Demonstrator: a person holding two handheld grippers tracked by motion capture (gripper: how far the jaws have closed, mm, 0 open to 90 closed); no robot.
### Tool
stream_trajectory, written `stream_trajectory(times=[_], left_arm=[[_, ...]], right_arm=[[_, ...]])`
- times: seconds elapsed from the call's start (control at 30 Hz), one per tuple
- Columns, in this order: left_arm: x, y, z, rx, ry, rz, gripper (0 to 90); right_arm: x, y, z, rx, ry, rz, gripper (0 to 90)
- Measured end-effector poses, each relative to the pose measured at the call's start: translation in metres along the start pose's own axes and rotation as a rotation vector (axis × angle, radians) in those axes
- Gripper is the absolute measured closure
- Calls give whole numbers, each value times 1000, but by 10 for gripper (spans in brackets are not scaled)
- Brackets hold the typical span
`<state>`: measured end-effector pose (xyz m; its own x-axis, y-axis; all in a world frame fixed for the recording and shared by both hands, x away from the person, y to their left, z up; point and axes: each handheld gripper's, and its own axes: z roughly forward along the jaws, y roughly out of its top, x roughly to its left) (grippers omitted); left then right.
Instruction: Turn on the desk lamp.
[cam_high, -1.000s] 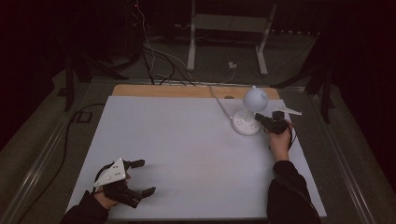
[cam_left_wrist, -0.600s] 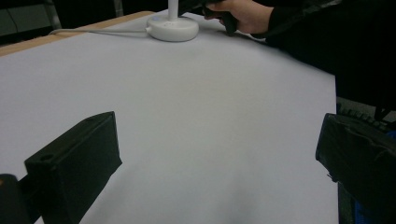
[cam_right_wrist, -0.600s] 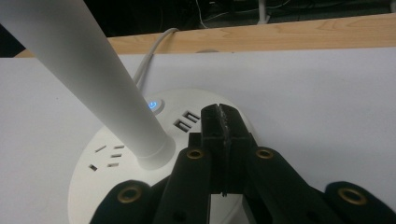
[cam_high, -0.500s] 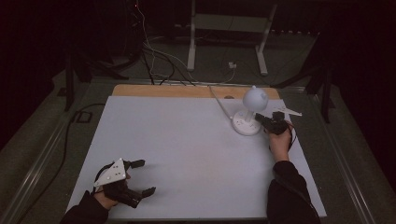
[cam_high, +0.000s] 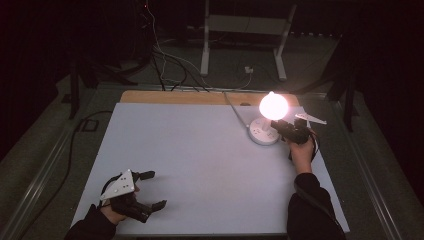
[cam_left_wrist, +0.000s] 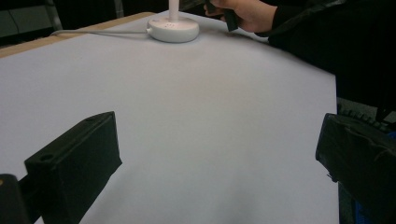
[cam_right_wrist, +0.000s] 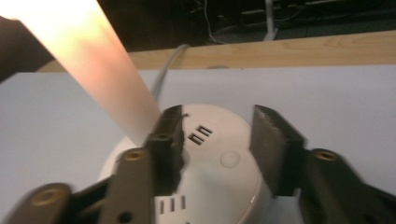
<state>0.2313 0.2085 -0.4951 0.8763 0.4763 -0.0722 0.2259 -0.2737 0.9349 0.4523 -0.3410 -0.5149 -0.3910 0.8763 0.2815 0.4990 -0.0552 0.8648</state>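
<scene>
- The right gripper sits over the lamp's round base, its jaws apart with nothing between them, one jaw tip down on the top of the base beside the stem. From above, it is at the right side of the lamp, held in the person's right hand.
- What has just changed: the globe now glows bright orange-white, where a moment ago it was dull and unlit. I'd guess the jaw pressed a switch on the base, so the switching-on looks done.
- The lamp stands upright at the far right of the white table, near the wooden back edge, its cord trailing off behind. Small slots and a round button mark the base.
- The left gripper rests at the near left corner, well apart from the lamp, jaws wide and holding nothing.
</scene>
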Motion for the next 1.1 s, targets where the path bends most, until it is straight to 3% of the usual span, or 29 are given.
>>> stream_trajectory(times=[0.23, 0.33, 0.47, 0.57, 0.7, 1.1], left_arm=[[-1, 1, 0, -2, -3, 3, 3], [-1, 1, 0, -1, -3, 4, 4], [0, 1, 0, -6, -3, 0, 4], [0, 1, 0, -6, -3, 2, 4], [0, 1, 0, -6, -3, 1, 4], [0, 1, -1, -9, -8, 3, 4]], right_arm=[[2, 3, -13, -8, 11, -39, 181], [0, 5, -17, 15, 20, -49, 138], [-2, 6, -24, 30, 57, -44, 14], [-1, 8, -26, 49, 91, -54, 0], [3, 8, -29, 12, 91, -89, 0], [19, 1, -44, 43, 116, -139, 0]])
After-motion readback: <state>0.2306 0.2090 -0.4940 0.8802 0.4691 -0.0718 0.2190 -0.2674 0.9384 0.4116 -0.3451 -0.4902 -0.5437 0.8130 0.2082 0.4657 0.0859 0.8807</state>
